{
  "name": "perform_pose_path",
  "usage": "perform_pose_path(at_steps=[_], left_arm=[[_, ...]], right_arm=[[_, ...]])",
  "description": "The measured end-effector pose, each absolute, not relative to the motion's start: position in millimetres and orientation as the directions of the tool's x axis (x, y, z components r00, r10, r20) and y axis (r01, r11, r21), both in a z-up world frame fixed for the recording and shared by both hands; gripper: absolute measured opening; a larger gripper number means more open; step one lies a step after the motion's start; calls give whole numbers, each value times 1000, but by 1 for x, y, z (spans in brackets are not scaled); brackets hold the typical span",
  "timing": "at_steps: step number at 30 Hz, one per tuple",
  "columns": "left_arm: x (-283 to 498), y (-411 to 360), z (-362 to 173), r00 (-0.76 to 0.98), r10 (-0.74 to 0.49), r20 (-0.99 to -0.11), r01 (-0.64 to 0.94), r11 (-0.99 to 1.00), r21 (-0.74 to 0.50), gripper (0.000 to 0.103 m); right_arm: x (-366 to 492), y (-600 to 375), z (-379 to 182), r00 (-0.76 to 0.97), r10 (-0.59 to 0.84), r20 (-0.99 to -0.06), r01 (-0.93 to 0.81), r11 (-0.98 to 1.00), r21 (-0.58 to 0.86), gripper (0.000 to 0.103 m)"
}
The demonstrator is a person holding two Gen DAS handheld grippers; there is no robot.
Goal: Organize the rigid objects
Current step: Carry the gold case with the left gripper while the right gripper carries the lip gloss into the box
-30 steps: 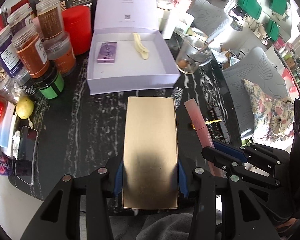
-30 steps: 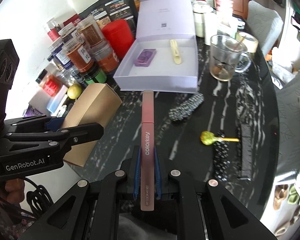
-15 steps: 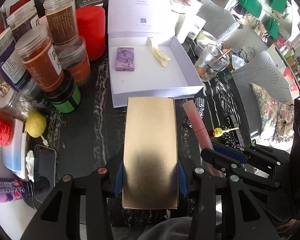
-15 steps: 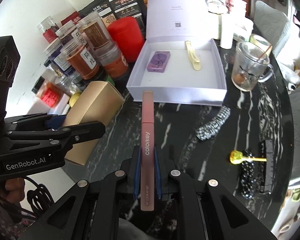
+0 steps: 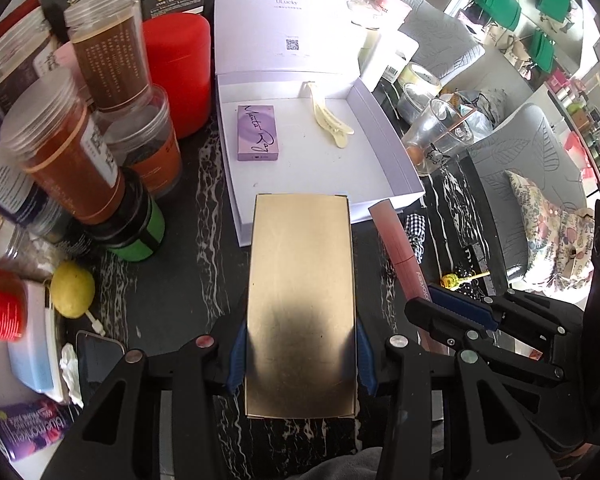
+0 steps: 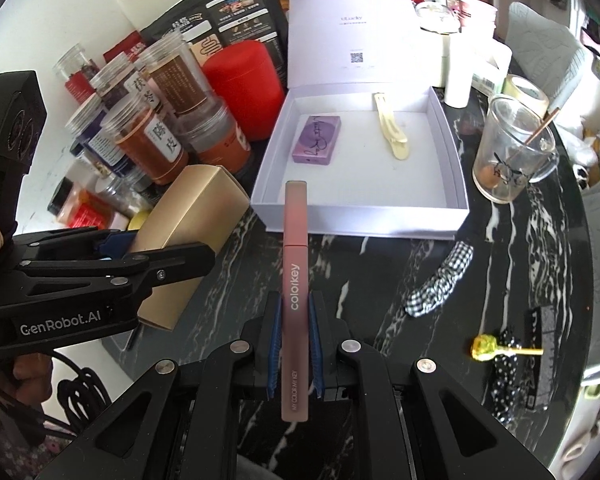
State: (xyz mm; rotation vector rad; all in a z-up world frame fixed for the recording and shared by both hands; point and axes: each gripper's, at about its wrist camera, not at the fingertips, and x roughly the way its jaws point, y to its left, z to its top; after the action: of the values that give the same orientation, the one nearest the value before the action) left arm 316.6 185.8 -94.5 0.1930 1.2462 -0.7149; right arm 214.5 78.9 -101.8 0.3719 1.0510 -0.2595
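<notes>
The left gripper [image 5: 300, 364] is clamped on a flat gold rectangular cardboard box [image 5: 302, 300], its blue pads pressing the box's two long sides near the rear end. The box projects forward between the fingers, and its far end overlaps the near wall of the open lilac gift box [image 5: 396, 148].

The right gripper [image 6: 295, 344] is clamped on a slim pink "colorkey" cosmetic tube [image 6: 295, 276], held lengthwise. The tube's far tip reaches just over the near wall of the lilac gift box [image 6: 360, 222].

On the black marble-patterned tabletop [image 6: 360, 280], right of the tube and in front of the gift box, lie a black-and-white checked hair tie [image 6: 440, 280] and a yellow lollipop [image 6: 485, 347].

Inside the gift box rest a small purple rectangular packet [image 6: 317, 139] and a pale yellow hair clip [image 6: 392, 130], well apart. The gift box's hinged lid stands upright behind them. Left of the gift box stands a red cylindrical canister [image 6: 242, 88] among clear plastic jars [image 5: 64, 152].
</notes>
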Motion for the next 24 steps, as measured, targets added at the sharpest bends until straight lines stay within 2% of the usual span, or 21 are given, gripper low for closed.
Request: perform_pose_path(at_steps=[24], left_arm=[[392,139,-120,70,-369,-927,633,735,-245,43]], right_arm=[[277,24,-120,427,-40,-903,442,881,169,13]])
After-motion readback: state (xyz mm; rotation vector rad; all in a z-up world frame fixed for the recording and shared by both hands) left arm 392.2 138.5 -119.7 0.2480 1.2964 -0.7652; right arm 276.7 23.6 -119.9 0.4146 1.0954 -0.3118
